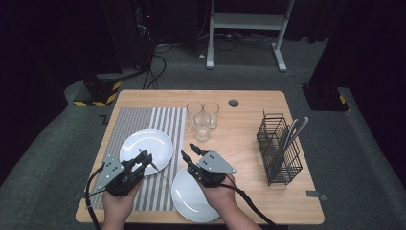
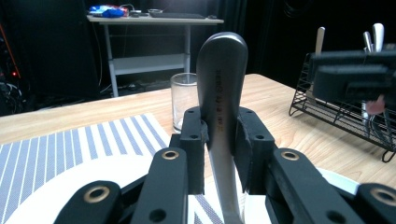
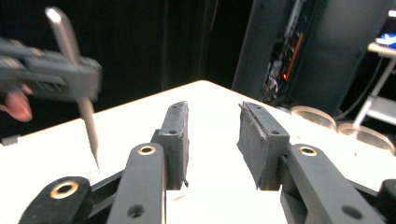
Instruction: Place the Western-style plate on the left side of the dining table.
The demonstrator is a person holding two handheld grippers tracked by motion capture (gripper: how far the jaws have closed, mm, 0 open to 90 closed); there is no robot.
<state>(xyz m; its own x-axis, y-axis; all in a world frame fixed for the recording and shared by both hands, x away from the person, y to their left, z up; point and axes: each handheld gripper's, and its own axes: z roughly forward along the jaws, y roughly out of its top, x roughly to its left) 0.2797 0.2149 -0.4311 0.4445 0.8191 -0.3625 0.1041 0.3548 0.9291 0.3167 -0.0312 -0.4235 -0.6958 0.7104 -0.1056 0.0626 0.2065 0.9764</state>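
while your left gripper (image 1: 143, 157) pinches a table knife (image 1: 155, 168) over the placemat (image 1: 143, 125), you're mid-placing; next, lower it at the plate's (image 1: 146, 145) four o'clock. left gripper view: knife handle (image 2: 221, 88) upright at twelve, clamped. right gripper view: right gripper (image 3: 212, 140) parted, empty.

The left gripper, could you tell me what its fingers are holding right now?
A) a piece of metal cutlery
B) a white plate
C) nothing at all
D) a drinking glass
A: in the left gripper view, the left gripper has its fingers pressed on either side of a piece of metal cutlery, whose handle stands up between them; the glass stands apart on the table behind.
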